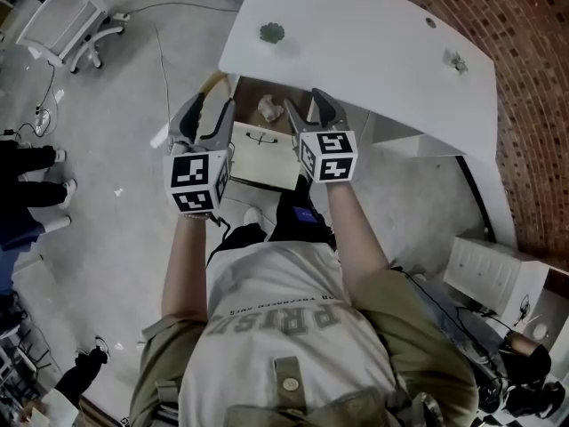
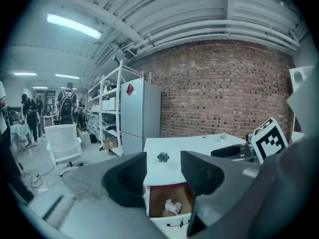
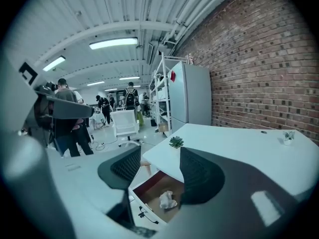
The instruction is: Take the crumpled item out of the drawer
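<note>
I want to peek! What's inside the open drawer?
One crumpled white item lies on the brown bottom of the drawer; nothing else shows. The drawer's back runs under the white desk, so that part is hidden.

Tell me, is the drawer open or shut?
Open: the drawer is pulled out from the desk, crumpled paper showing inside.
</note>
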### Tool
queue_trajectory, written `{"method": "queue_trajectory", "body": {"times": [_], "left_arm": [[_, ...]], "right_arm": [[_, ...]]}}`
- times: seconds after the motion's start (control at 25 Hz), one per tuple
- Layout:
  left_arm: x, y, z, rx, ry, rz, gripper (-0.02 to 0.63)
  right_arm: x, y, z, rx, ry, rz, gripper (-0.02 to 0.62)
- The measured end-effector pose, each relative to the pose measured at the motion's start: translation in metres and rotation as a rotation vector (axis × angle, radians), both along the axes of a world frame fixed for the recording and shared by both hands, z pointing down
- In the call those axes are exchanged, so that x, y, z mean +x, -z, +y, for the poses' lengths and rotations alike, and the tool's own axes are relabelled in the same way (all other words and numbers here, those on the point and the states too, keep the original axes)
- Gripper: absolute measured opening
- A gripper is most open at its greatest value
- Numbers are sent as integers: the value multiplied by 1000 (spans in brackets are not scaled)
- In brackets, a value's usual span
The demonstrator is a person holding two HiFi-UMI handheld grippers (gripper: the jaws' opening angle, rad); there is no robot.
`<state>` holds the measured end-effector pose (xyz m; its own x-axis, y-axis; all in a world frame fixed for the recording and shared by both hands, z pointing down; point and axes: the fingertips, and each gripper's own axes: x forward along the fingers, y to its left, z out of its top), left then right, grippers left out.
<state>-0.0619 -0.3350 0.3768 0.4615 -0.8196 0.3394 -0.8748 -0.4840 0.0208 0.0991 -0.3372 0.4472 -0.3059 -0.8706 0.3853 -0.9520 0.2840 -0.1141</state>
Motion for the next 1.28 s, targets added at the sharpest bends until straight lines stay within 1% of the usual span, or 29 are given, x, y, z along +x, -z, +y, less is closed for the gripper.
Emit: {"method": "queue_trajectory", "body": {"times": [0.16,0.28,0.48,0.6,0.84,0.96,1.04,1.12,1.28], "left_arm": [[0,-15,-5,-30,16,-19,224],[3,-26,-7,-58,29,-15,222],[3,-46,-9,-111,35,-29,222],[0,-61,-10,-133,42,-37,224],[-4,-87,0,-183,75,-36,222],[-6,-101,0,-194,90,-51,224],[-7,-110,4,-216,107,-52,224],[-7,-118,7,-237,122,-48,224],[-7,-131,5,-254,125,-53,224]], "right_arm": [[-8,-30,-14,-70,53,10,253],[-15,-54,-19,-124,101,27,253],[-26,-98,-24,-224,203,101,255],[-26,-127,-25,-278,255,155,255],[-23,-175,-24,-380,340,213,255],[-23,-195,-28,-447,408,223,260],[-23,-210,-25,-497,462,236,264],[-23,-222,-23,-523,505,265,267],[-26,-239,-27,-541,557,303,268]]}}
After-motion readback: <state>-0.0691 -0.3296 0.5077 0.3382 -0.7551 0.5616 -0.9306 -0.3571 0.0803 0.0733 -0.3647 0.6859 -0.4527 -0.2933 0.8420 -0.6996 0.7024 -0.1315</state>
